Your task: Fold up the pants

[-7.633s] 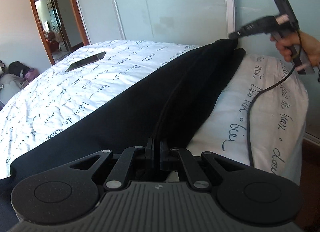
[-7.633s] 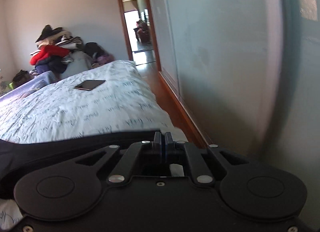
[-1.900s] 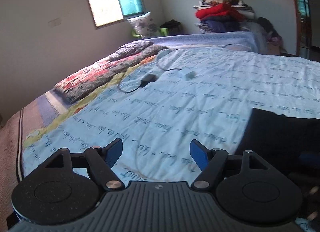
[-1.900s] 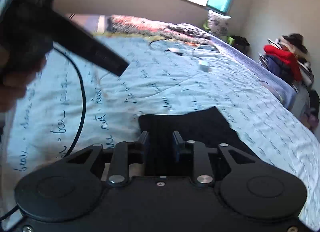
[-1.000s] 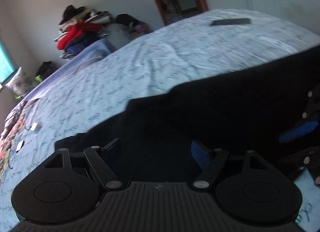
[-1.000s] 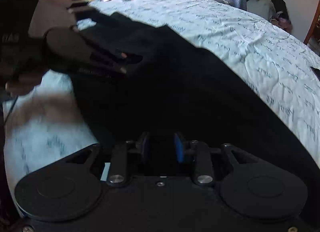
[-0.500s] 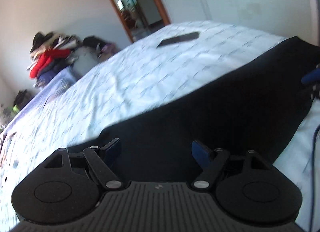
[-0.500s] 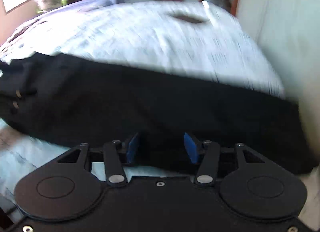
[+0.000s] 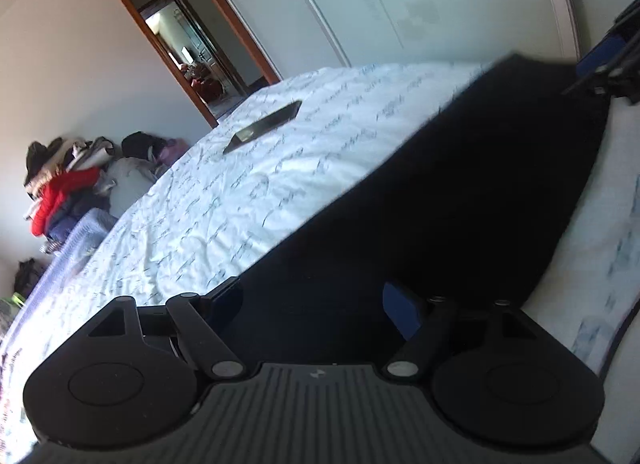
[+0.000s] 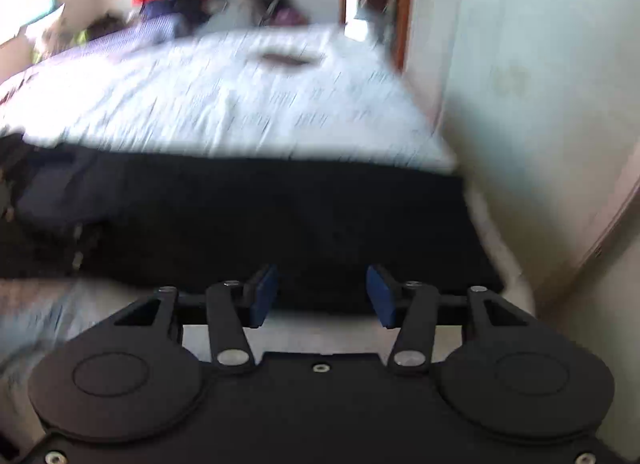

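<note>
Black pants lie flat on the bed; left hand-held gripper and right hand-held gripper both gape above them, the right having just been opening, neither gripping anything.

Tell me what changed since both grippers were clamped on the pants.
Both let go. The left gripper stands wide open over the black pants; the right gripper has just been opening, nothing pinched between its fingers. The pants now lie folded shorter. The phone stayed put on the bed.

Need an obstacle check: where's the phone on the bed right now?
The phone lies flat on the white bedspread, upper left in the left wrist view, beyond the black pants and toward the doorway.
</note>
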Available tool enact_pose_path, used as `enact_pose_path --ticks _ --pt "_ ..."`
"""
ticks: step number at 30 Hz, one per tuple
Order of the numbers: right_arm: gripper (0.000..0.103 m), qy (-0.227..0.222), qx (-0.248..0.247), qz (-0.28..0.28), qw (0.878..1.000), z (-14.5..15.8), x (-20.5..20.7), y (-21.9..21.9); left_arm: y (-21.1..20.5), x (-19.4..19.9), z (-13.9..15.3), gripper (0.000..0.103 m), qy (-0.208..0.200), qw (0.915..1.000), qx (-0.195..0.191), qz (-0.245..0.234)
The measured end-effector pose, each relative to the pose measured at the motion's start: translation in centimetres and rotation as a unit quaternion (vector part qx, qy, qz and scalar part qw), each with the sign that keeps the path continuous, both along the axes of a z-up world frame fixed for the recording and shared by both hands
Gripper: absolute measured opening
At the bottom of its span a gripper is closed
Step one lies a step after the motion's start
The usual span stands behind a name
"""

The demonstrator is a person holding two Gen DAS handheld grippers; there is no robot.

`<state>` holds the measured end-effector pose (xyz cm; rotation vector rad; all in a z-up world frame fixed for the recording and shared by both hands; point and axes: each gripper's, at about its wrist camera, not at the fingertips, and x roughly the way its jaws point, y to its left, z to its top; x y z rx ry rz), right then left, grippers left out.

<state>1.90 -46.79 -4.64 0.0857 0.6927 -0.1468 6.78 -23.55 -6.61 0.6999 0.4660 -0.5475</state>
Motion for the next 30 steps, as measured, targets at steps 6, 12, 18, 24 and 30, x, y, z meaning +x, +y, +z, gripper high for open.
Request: enact_pose_path --ticks 6,12,18,24,30 --pt "0.054 0.026 0.040 -0.063 0.997 -3.3 7.6 -5.3 -5.1 1.8 -0.8 0.086 0.005 1.0000 0.007 0.002" --pt "0.057 -0.093 0.079 -0.196 0.973 0.2 -1.4 -6.2 -4.5 2.3 -0.7 0.085 0.025 0.9993 -0.019 0.019" --pt "0.057 -0.087 0.260 -0.192 0.942 -2.6 -5.7 -6.1 -5.7 2.7 -1.5 0.085 0.017 0.9993 -0.008 0.033" --pt "0.054 -0.085 0.340 -0.238 0.906 -4.8 -6.9 -5.0 -4.6 1.2 0.3 0.086 -0.002 0.9992 -0.029 0.026" --pt "0.056 -0.145 0.402 -0.288 0.857 -6.3 -7.2 -5.7 -4.1 1.8 1.4 0.086 0.013 0.9983 -0.047 0.030"
